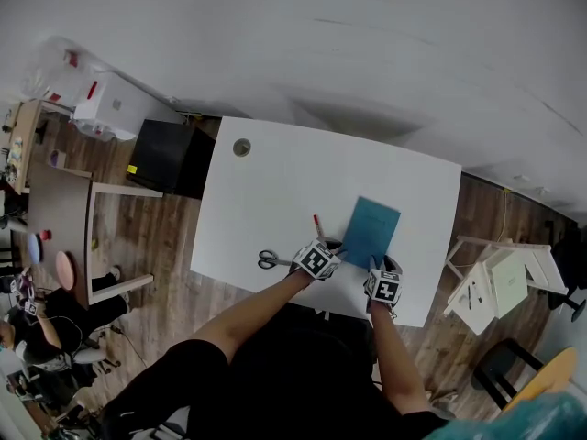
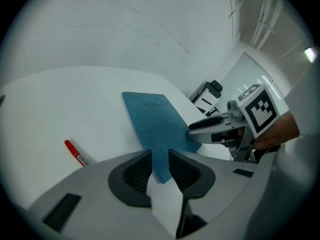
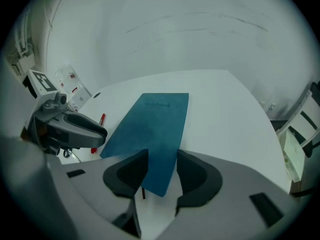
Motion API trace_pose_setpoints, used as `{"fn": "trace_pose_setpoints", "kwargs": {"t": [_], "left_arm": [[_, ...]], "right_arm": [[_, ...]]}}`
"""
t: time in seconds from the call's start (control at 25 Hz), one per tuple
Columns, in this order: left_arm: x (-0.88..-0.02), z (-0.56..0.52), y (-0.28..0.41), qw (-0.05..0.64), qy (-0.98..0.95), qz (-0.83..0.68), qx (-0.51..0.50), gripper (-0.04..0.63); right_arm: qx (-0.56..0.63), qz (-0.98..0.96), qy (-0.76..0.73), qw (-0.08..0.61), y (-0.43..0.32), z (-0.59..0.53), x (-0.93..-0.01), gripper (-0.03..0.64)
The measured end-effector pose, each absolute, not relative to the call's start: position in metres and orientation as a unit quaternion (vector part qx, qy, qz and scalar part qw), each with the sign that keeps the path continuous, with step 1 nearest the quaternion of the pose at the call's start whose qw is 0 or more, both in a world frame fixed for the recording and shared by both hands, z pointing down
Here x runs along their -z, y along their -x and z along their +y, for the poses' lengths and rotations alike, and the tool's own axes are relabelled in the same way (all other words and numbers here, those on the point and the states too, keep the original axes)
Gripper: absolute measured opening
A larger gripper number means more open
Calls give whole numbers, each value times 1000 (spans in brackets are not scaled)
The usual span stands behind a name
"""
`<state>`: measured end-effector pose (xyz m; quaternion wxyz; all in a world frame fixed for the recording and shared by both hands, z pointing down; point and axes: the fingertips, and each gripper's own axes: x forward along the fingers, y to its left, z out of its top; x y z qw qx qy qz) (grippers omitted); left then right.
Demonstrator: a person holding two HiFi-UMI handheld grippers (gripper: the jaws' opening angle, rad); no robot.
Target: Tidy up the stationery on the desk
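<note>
Straddling the blue notebook (image 1: 371,232), lettered "notebook", left tongs (image 2: 160,159) and right tongs (image 3: 162,159) both stand released.

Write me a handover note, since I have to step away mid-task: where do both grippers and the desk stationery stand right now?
Left gripper: jaws open, with the near left corner of the teal notebook between them, not gripped.
Right gripper: jaws open at the notebook's near right corner, not gripped.
Things: the notebook lies flat on the white desk, the red pen just left of it, and the scissors further left by the front edge.
Done: nothing looks gathered yet.
Left: probably all three items.
</note>
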<state>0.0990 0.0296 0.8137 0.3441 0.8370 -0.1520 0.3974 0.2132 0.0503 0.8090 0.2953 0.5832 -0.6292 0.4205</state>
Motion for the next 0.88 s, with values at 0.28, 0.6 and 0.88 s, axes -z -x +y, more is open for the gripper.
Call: {"fn": "trace_pose_setpoints", "kwargs": {"t": [0.28,0.6,0.88], "left_arm": [[-814,11,-97,319,-812,-177,-455,112],[-822,-4,-98,333,-802,-205,-451,112],[-819,-43,-100,357,-799,-217,-433,112]], "right_arm": [[-436,-628,-577,287,-210,49,-811,176],[-471,-615,-586,237,-215,30,-813,176],[-471,-618,-584,234,-213,-11,-813,176]]}}
